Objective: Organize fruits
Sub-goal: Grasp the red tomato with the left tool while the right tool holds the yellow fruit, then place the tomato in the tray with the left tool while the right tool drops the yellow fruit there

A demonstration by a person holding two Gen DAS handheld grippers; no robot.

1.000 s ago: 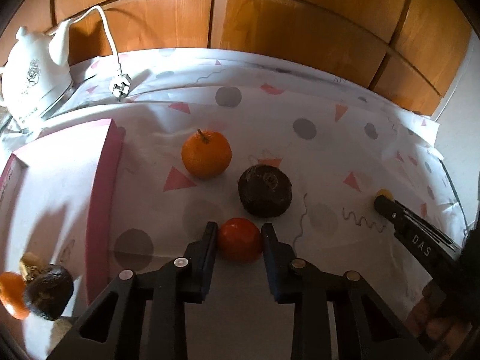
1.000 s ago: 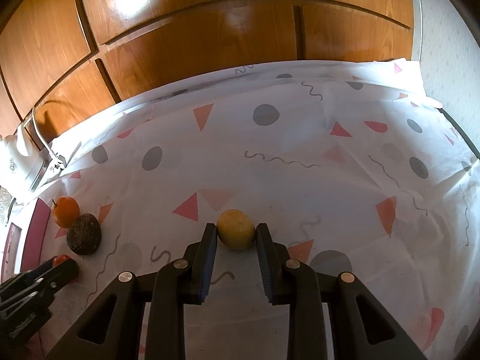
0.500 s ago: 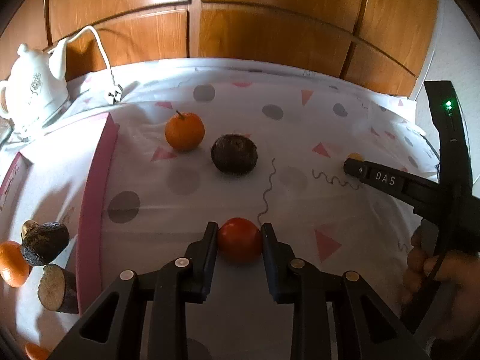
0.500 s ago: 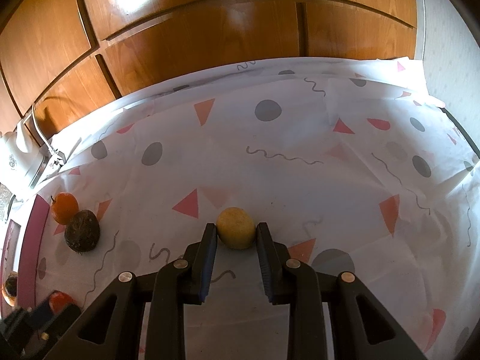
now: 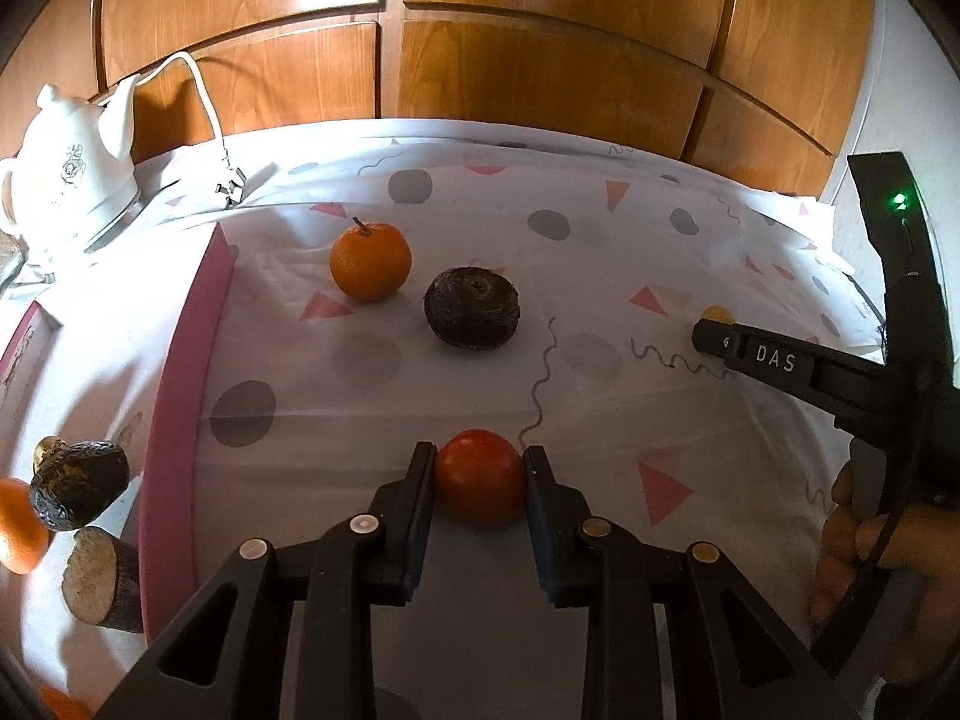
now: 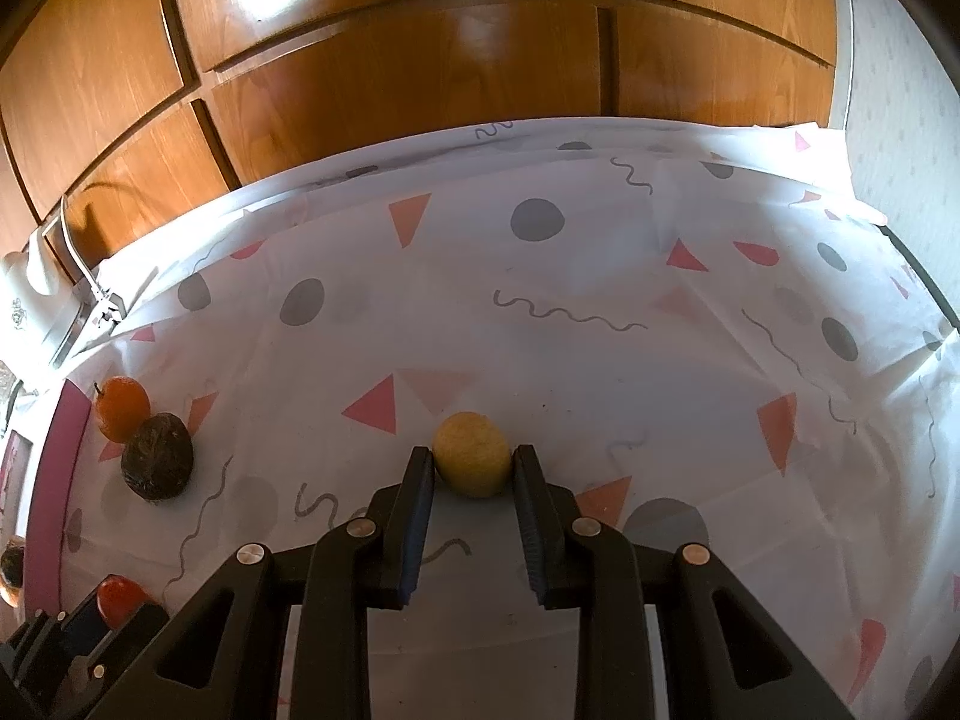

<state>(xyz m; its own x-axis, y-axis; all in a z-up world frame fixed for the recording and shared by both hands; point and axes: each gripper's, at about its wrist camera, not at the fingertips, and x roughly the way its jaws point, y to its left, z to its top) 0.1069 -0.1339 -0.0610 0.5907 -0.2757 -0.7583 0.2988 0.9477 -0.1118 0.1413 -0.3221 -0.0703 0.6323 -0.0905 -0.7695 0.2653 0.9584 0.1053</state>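
My left gripper (image 5: 480,461) is shut on a red tomato (image 5: 480,483), both pads pressing its sides above the patterned tablecloth. Beyond it lie an orange (image 5: 371,261) and a dark wrinkled fruit (image 5: 472,308). My right gripper (image 6: 473,457) is shut on a small yellow fruit (image 6: 472,455) resting on the cloth. In the left wrist view the right gripper's black fingers (image 5: 774,360) reach in from the right, with the yellow fruit (image 5: 717,314) peeking at their tip. The tomato (image 6: 120,597) shows at the lower left of the right wrist view.
A pink-edged tray (image 5: 180,396) at the left holds another dark fruit (image 5: 78,483), a cut brown piece (image 5: 102,579) and an orange (image 5: 21,525). A white kettle (image 5: 66,180) with cord and plug (image 5: 231,189) stands at the back left. Wooden cabinet doors (image 5: 540,60) back the table. A hand (image 5: 870,546) grips the right tool.
The left gripper has drawn back toward me with the tomato, so the orange and dark fruit now lie farther off. The right gripper has kept still on the yellow fruit.
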